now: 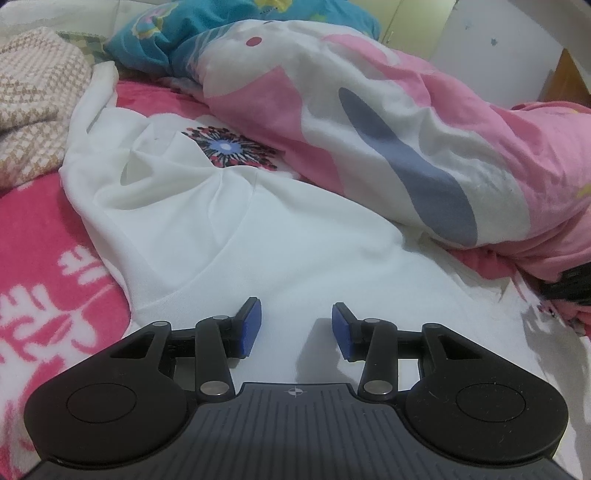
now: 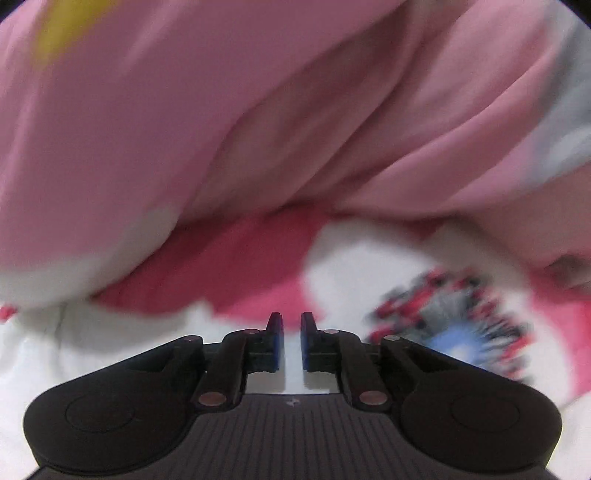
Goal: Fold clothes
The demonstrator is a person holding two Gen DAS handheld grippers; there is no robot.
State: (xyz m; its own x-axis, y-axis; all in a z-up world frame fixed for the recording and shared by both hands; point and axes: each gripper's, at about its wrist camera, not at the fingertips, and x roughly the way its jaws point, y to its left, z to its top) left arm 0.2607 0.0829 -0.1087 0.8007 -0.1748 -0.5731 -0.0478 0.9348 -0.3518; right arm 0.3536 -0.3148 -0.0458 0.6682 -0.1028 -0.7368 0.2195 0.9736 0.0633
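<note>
A white T-shirt (image 1: 258, 229) with a round flower print (image 1: 231, 147) lies crumpled on the bed. My left gripper (image 1: 297, 325) hovers low over its near part, open, its blue pads well apart with nothing between them. The right wrist view is blurred. In it my right gripper (image 2: 291, 339) sits over the white T-shirt (image 2: 351, 266), with the flower print (image 2: 454, 325) just to its right. Its pads stand a narrow gap apart, and I see no cloth pinched between them.
A bulky pink and white quilt (image 1: 406, 129) borders the shirt on the right and fills the upper right wrist view (image 2: 258, 110). A pink patterned blanket (image 1: 44, 229) covers the bed. A beige knit cloth (image 1: 33, 99) and a teal pillow (image 1: 221, 22) lie at the back.
</note>
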